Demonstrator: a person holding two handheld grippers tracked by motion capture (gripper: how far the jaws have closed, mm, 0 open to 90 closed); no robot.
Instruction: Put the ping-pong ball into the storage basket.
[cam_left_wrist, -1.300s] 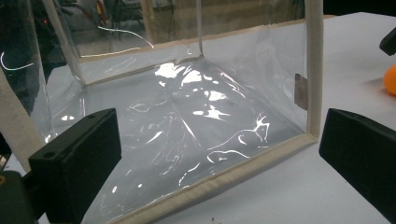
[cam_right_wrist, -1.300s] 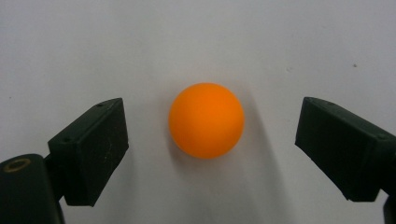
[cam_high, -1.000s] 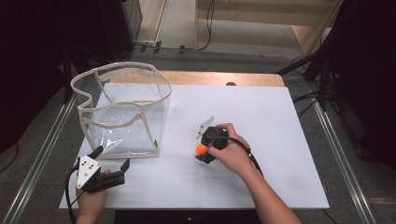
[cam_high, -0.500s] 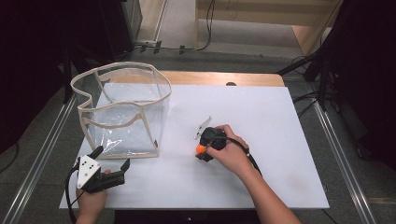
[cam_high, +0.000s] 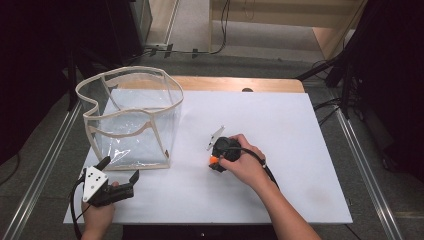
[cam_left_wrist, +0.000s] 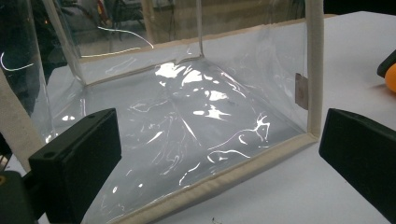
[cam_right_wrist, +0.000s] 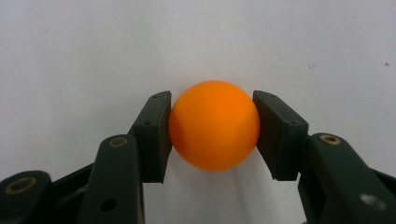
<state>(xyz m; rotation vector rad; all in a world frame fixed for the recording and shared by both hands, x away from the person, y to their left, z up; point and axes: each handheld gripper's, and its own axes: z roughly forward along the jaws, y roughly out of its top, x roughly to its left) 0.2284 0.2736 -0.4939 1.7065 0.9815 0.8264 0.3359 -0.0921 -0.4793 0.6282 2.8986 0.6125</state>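
An orange ball (cam_right_wrist: 214, 131) sits between the two black jaws of my right gripper (cam_right_wrist: 212, 135), which is shut on it just over the white table top. In the high view the ball (cam_high: 213, 160) shows as an orange spot under the hand, near the middle of the table, with the right gripper (cam_high: 216, 161) around it. A clear plastic bag with cream edging (cam_high: 131, 116) stands open at the left. My left gripper (cam_high: 119, 170) is open, near the table's front left, pointing at the bag's lower front edge (cam_left_wrist: 219, 179), a short way off it.
The white table top (cam_high: 280, 125) has free room to the right and behind the hand. Metal rails run along both sides. A wooden strip (cam_high: 240, 83) borders the far edge. A cable trails from the right gripper along the forearm.
The right hand and its gripper shifted very slightly toward the near side. The left gripper and the bag have stayed put.
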